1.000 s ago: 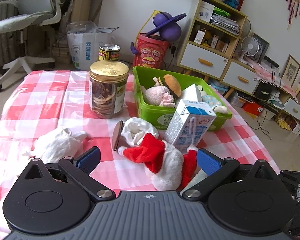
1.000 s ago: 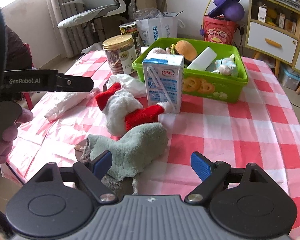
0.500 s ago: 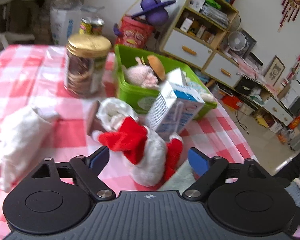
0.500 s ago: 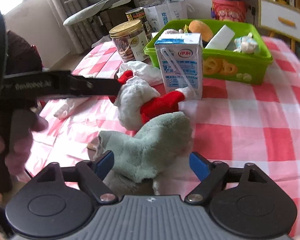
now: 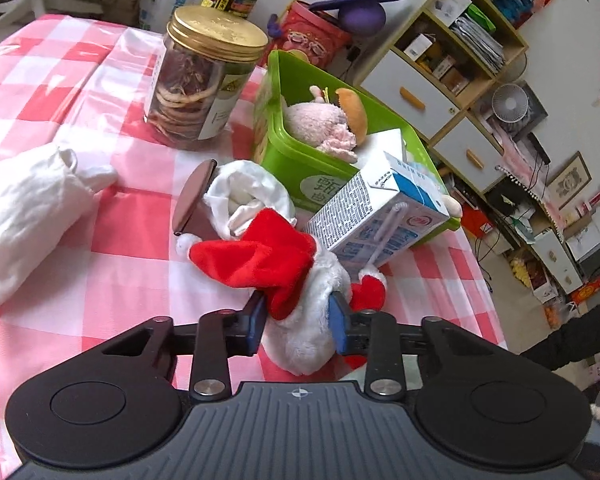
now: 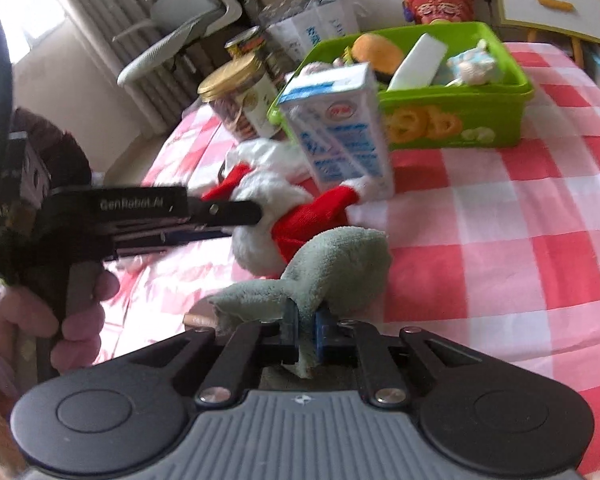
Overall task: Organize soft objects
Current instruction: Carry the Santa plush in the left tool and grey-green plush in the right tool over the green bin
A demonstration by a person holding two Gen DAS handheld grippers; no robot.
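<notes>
A red and white Santa plush (image 5: 300, 280) lies on the checked tablecloth in front of a milk carton (image 5: 380, 216). My left gripper (image 5: 298, 316) is closing, its blue pads pressing into the plush's white body from both sides. From the right wrist view the same gripper (image 6: 256, 214) reaches into the plush (image 6: 268, 204) from the left. A grey-green towel (image 6: 340, 260) is bunched just in front of the plush, and my right gripper (image 6: 306, 326) is shut on its near fold. The green bin (image 5: 284, 152) behind holds a pink plush (image 5: 316, 124) and a burger toy (image 5: 352, 112).
A gold-lidded jar (image 5: 196, 88) stands left of the bin. A white cloth (image 5: 28, 208) lies at the left and a white pouch (image 5: 248, 188) with a brown disc (image 5: 190, 196) sits behind the plush. A hand (image 6: 80, 312) grips the left tool. Shelves stand beyond the table.
Both grippers moved in and closed: the left around the Santa plush, the right onto the grey-green towel. Both views have rolled and dipped toward the table.
</notes>
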